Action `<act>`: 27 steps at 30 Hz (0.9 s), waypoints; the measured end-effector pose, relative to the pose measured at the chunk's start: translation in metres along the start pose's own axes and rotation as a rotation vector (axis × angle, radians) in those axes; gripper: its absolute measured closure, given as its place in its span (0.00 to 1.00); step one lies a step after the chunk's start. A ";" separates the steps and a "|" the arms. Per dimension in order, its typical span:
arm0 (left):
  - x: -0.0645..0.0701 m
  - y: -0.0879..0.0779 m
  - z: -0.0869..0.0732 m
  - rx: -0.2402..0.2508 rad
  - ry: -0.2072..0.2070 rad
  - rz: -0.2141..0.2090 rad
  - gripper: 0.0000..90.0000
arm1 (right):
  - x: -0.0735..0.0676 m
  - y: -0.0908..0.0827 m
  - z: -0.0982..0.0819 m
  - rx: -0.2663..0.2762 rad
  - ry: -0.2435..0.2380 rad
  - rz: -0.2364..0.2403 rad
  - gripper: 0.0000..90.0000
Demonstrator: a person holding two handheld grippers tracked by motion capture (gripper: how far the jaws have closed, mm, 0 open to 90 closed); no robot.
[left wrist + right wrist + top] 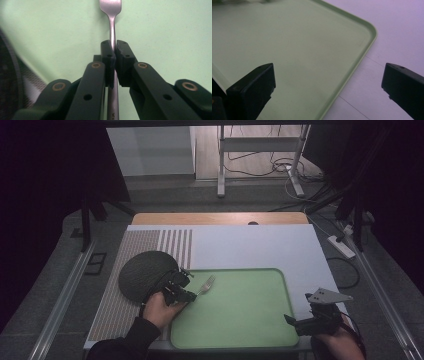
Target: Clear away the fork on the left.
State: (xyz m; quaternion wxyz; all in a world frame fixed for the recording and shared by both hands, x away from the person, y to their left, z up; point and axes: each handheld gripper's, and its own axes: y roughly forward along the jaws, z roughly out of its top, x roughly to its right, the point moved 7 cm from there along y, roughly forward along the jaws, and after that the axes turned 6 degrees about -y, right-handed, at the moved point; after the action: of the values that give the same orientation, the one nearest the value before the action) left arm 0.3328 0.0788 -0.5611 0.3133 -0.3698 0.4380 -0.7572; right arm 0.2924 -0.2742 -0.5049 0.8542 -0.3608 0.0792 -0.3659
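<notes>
Our left gripper (113,53) clamps the stiff, light, slippery fork (112,25) at its handle; our right gripper (329,82) gapes wide, empty.

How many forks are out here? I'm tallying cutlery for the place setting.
1. The fork is clamped by its handle in the left gripper, its tines out over the left part of the green tray. No other cutlery can be seen.

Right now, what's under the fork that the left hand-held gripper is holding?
Under the fork, the green tray shows, plain and bare. The left hand-held gripper, shut on the handle, covers the patch directly beneath it, so that part cannot be seen.
</notes>
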 end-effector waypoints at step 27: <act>0.017 0.020 0.007 -0.024 0.175 0.020 0.98 | -0.001 0.001 0.000 0.001 -0.009 0.005 0.00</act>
State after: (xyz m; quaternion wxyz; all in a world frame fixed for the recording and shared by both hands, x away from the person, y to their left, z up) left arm 0.3324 0.0540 -0.5715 0.2772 -0.3016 0.4765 -0.7779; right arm 0.2922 -0.2733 -0.5053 0.8556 -0.3620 0.0759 -0.3622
